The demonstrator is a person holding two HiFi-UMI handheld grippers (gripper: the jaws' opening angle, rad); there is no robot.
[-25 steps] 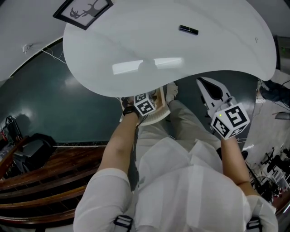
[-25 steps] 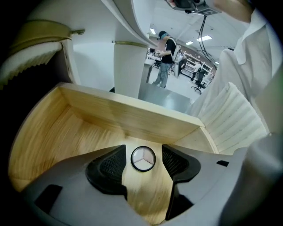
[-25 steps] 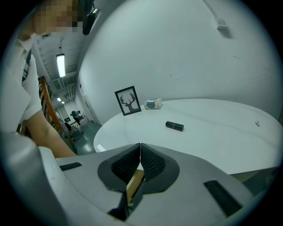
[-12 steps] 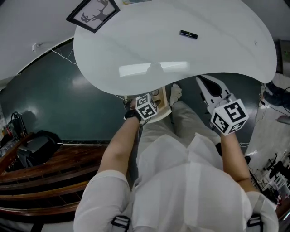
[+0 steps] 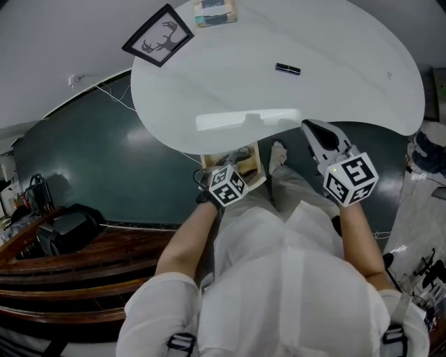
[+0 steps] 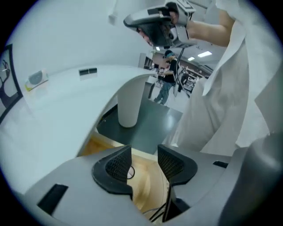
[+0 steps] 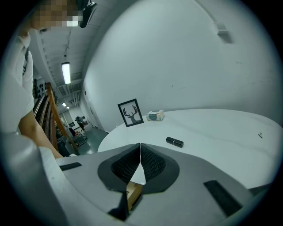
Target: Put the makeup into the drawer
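The makeup, a black lipstick tube, lies on the white table, far from both grippers. It also shows in the left gripper view and the right gripper view. A wooden drawer stands pulled out under the table's near edge. My left gripper hangs just above that drawer; its jaws are closing with nothing between them. My right gripper is shut and empty, held at the table's near edge and pointing across the top.
A framed deer picture and a small box sit at the table's far side. A white table leg stands behind the drawer. Dark green floor lies below, and wooden steps are at the left.
My left gripper has risen out of the drawer and drawn back toward the person. The right gripper has lifted slightly. The head camera now shows more of the table's far side.
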